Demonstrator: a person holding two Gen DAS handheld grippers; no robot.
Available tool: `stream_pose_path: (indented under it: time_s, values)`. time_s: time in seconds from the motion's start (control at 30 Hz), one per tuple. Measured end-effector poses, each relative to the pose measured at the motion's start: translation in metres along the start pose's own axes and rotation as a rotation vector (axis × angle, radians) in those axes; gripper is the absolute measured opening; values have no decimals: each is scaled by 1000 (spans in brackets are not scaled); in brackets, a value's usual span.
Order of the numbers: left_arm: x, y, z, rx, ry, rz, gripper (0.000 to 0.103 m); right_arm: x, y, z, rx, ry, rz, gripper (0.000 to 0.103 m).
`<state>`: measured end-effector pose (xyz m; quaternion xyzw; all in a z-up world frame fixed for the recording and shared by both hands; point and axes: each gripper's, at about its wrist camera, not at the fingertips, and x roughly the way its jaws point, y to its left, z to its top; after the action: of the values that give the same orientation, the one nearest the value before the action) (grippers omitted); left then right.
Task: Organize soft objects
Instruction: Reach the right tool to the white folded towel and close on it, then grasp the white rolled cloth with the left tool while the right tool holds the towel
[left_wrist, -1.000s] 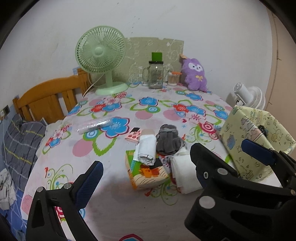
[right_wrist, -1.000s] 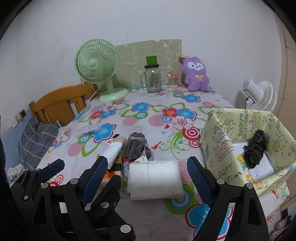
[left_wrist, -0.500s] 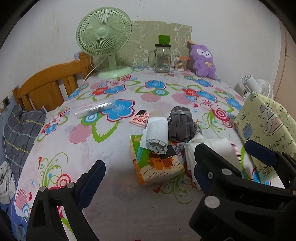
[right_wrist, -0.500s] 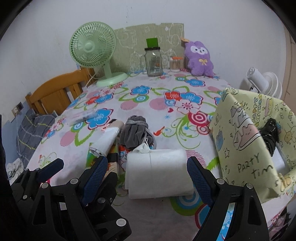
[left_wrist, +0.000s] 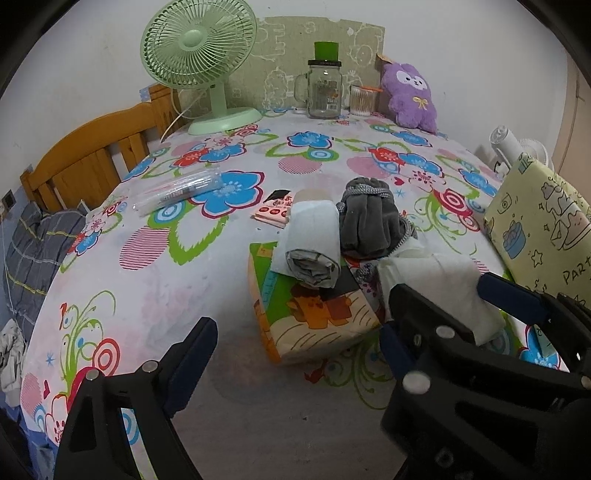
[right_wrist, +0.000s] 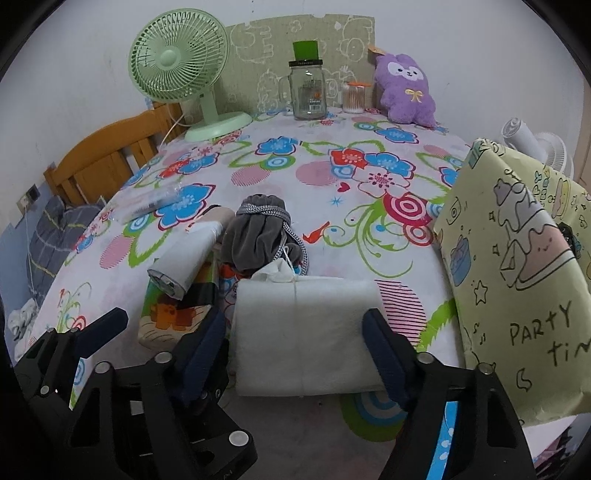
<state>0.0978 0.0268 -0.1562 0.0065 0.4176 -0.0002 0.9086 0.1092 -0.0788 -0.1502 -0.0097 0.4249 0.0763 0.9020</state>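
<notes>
While the right gripper (right_wrist: 295, 332) closes its jaws around the white folded cloth (right_wrist: 303, 328) on the table (right_wrist: 332, 192), pads not yet pressing, the left gripper (left_wrist: 295, 332) narrows over nothing (box (right_wrist: 517, 277) beside). Next, I'd judge: pinch, lift.

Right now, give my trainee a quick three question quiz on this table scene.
1. True or false: the right gripper straddles the white folded cloth.
2. What lies on the colourful box: A) white roll B) glass jar C) purple plush?
3. Which object stands left of the glass jar at the back?

Key: 1 true, with jaws closing. 2 A. 3 the green fan.
</notes>
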Motion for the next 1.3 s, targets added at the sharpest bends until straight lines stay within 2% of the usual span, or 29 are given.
stream_pose_path:
  time_s: [0.13, 0.2, 0.27, 0.33, 0.5, 0.77, 1.07, 1.2, 1.3]
  values:
    - [2, -1, 0, 2, 9, -2, 91, 3, 0, 0, -14, 12, -11, 62]
    - [2, -2, 0, 6, 6, 12, 91, 4, 0, 0, -16, 14, -12, 48]
    - [1, -1, 1, 7, 4, 11, 91, 3, 0, 0, -18, 16, 2, 43]
    - [0, -1, 2, 5, 2, 13, 91, 2, 1, 0, -19, 15, 16, 28]
    - [-3, -1, 3, 13, -11, 31, 91, -1, 2, 2, -17, 9, 41, 12]
    - [-11, -4, 15, 18, -55, 30, 90, -10, -2, 11, -7, -31, 40, 8]
    - [-9, -5, 32, 10, -80, 19, 85, -15, -6, 26, -4, -72, 4, 8]
    - [-2, -4, 36, -4, -71, 14, 78, -11, -6, 31, 4, -72, 3, 8]
    - [6, -2, 37, -11, -49, 10, 66, -8, -6, 32, 2, -69, -2, 8]
